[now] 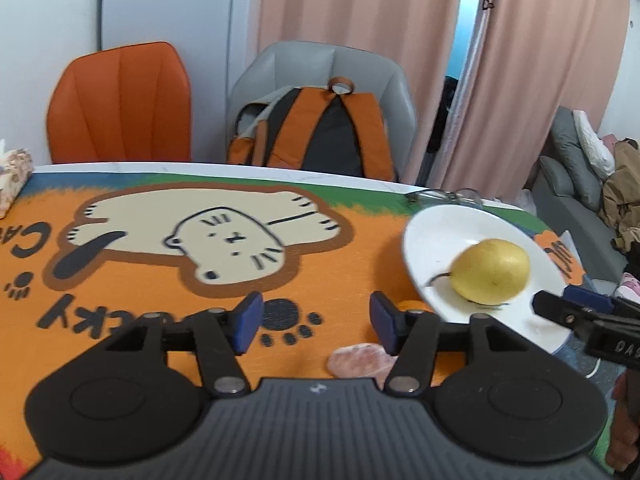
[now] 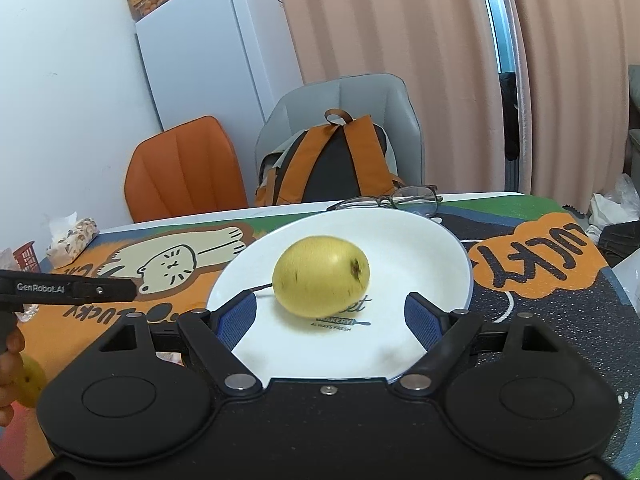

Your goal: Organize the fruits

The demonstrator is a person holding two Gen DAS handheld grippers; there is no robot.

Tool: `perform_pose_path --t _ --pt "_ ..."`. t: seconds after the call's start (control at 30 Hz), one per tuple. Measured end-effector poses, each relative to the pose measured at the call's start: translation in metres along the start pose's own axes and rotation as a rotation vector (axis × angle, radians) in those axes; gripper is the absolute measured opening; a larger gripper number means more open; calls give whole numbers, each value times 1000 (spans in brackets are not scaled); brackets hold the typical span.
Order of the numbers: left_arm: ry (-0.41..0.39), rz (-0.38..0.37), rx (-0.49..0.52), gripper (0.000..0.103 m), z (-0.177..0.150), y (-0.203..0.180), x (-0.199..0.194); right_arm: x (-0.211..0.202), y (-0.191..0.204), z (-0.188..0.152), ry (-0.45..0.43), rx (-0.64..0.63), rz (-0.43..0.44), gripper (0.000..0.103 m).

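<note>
A yellow pear [image 2: 321,273] lies on its side on a white plate [image 2: 420,248], stem to the left. My right gripper [image 2: 331,320] is open, its fingers just in front of the pear, empty. The pear [image 1: 490,271] and plate [image 1: 432,236] also show at the right of the left wrist view. My left gripper [image 1: 316,322] is open and empty above the orange cat mat [image 1: 160,288]. A pinkish fruit [image 1: 360,361] lies just under it, and an orange fruit [image 1: 410,305] is partly hidden behind its right finger. Another yellow fruit [image 2: 28,378] sits at the right view's left edge.
Glasses [image 2: 394,200] lie behind the plate. A tissue pack [image 1: 14,178] and a red basket [image 2: 26,258] sit at the table's left. An orange chair [image 1: 120,104] and a grey chair with a backpack [image 1: 320,132] stand behind the table.
</note>
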State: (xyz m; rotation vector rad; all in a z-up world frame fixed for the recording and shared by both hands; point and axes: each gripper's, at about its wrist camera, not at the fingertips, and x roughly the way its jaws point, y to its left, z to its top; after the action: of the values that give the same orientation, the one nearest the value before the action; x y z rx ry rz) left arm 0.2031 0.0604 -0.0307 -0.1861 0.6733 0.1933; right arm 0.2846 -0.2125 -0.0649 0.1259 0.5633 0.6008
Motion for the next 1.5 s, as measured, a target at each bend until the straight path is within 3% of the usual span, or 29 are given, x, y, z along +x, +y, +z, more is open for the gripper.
perform_pose_path --t 0.2,0.37,0.63,1.2,1.5 --pt "12 20 -43 59 -6 21 -12 1 3 -1 5 -14 0 84" --pt "-5 33 -65 77 -15 36 -41 2 5 -1 12 -20 -1 85" --pt "-47 96 -97 82 -25 63 -80 2 12 -4 16 -39 -2 89" --pt "25 213 -189 82 -78 102 -115 -2 28 -6 21 -82 26 94" --pt "25 230 -164 82 -90 93 -137 -4 30 -5 13 -81 28 95"
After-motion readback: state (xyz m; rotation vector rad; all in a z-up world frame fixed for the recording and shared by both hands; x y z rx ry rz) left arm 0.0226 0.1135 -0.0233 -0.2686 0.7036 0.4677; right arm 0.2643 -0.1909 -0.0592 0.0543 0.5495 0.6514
